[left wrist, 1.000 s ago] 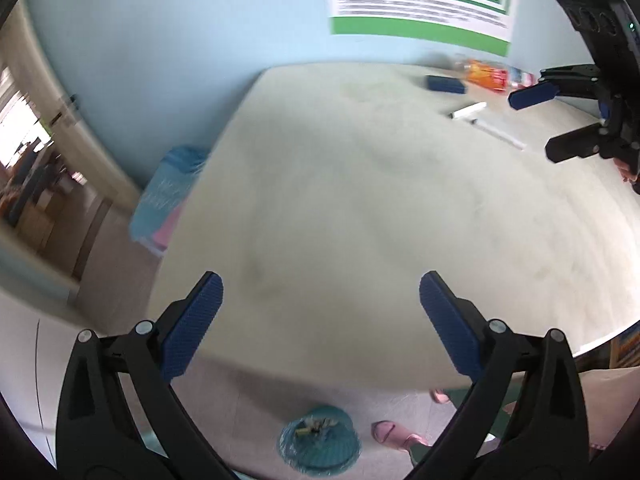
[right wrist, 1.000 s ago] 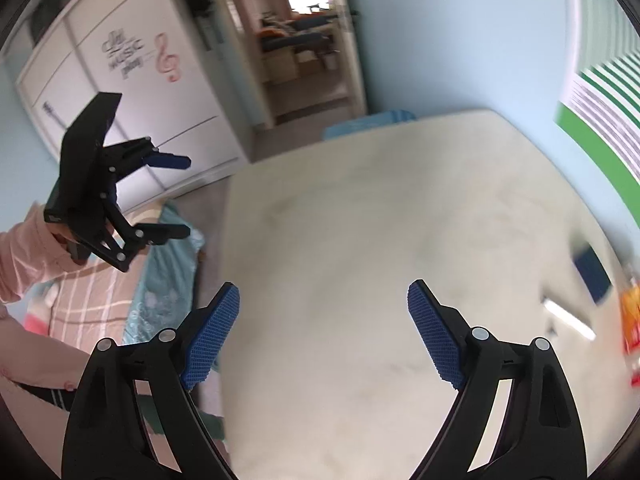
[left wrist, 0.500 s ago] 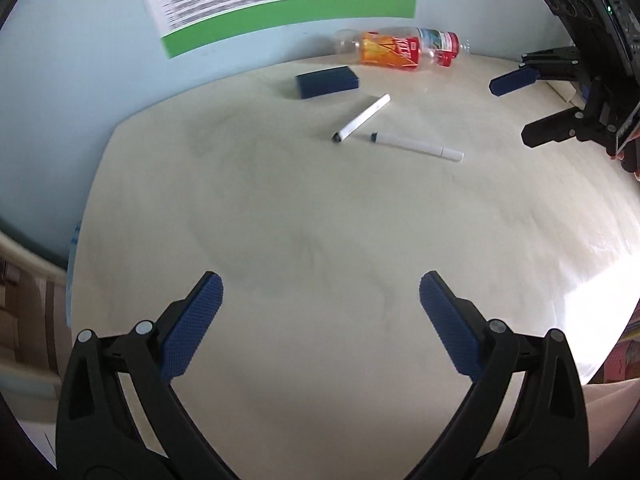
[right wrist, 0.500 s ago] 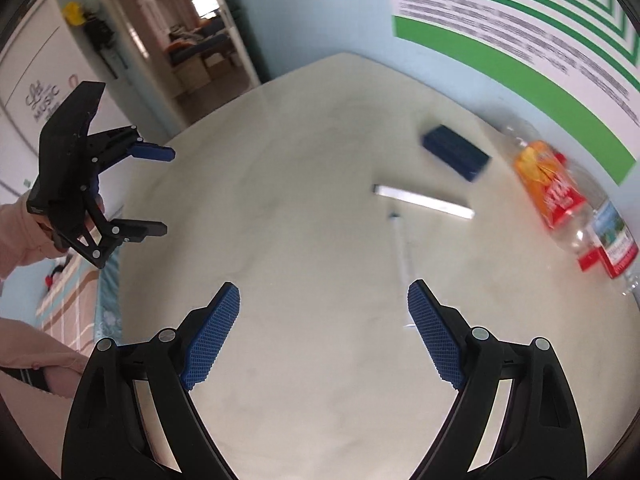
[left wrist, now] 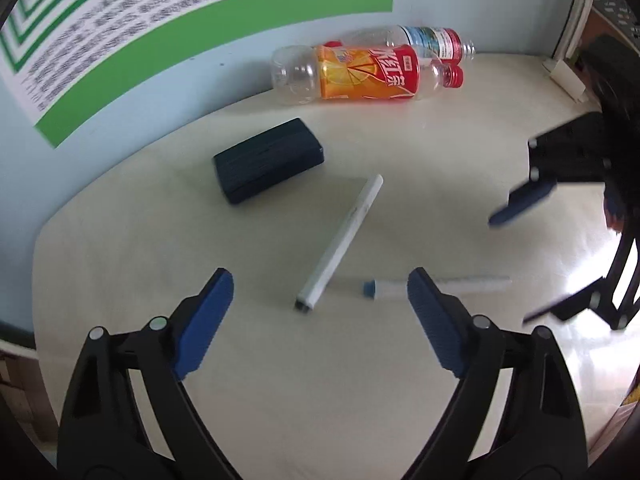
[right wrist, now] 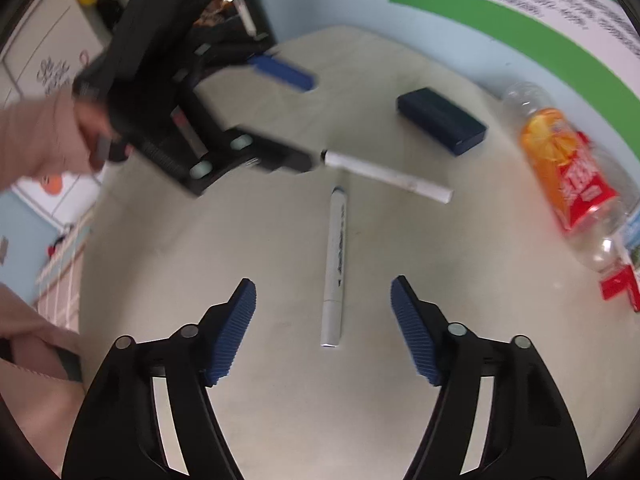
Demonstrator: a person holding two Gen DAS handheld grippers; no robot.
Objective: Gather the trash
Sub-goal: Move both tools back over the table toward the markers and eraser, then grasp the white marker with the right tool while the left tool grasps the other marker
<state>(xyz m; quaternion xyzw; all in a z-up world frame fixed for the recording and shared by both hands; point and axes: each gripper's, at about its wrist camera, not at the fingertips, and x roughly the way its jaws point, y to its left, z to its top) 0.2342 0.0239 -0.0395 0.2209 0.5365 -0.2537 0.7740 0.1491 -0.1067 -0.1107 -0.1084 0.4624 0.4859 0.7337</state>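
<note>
Left gripper [left wrist: 320, 320] and right gripper [right wrist: 323, 322]: jaws spread wide, nothing held. Two empty clear plastic bottles [left wrist: 360, 72] lain against wall, beyond white markers [right wrist: 335, 264]. Risk judged: round bottle rolled away if pinched off-centre; grippers collided.

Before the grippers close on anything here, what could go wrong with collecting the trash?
1. The left gripper and right gripper, both open, hover close together over the two markers; they may collide.
2. The markers are round and lie loose on the smooth table; a touch could roll one away.
3. The two bottles lie touching against the wall; pulling one may move the other.
</note>
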